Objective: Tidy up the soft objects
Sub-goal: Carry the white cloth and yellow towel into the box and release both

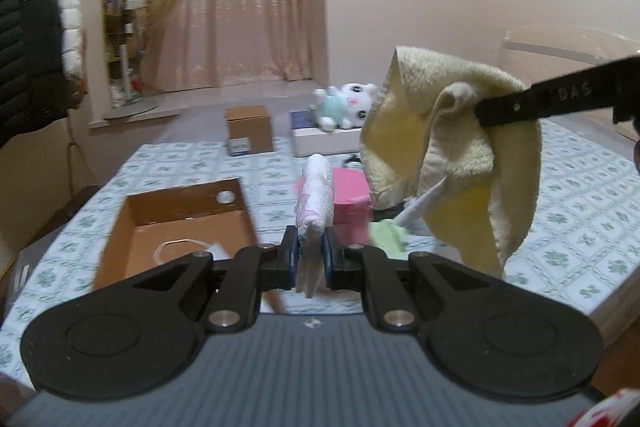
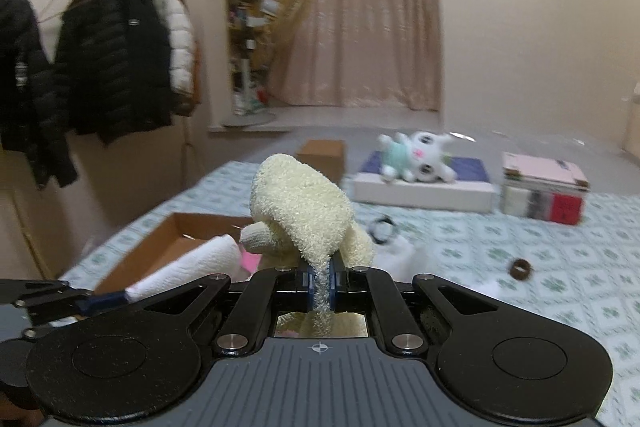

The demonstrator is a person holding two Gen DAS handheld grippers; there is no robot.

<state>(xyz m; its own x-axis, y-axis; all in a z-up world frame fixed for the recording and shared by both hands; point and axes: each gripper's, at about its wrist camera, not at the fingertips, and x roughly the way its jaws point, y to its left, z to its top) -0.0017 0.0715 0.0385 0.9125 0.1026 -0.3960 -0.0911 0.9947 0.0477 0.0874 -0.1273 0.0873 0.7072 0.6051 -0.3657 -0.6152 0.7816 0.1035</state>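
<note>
Both claws (image 1: 311, 259) (image 2: 321, 283) clamped, raised.

Dim warm light, blurred fisheye edges

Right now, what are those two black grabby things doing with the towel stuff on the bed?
A person is tidying soft things with a pair of tongs in each hand. The left tongs are shut on a rolled white cloth, held above the bed next to an open cardboard box. The right tongs are shut on a fluffy yellow towel, lifted off the bed. A plush toy lies on a flat white box farther back, untouched.
</note>
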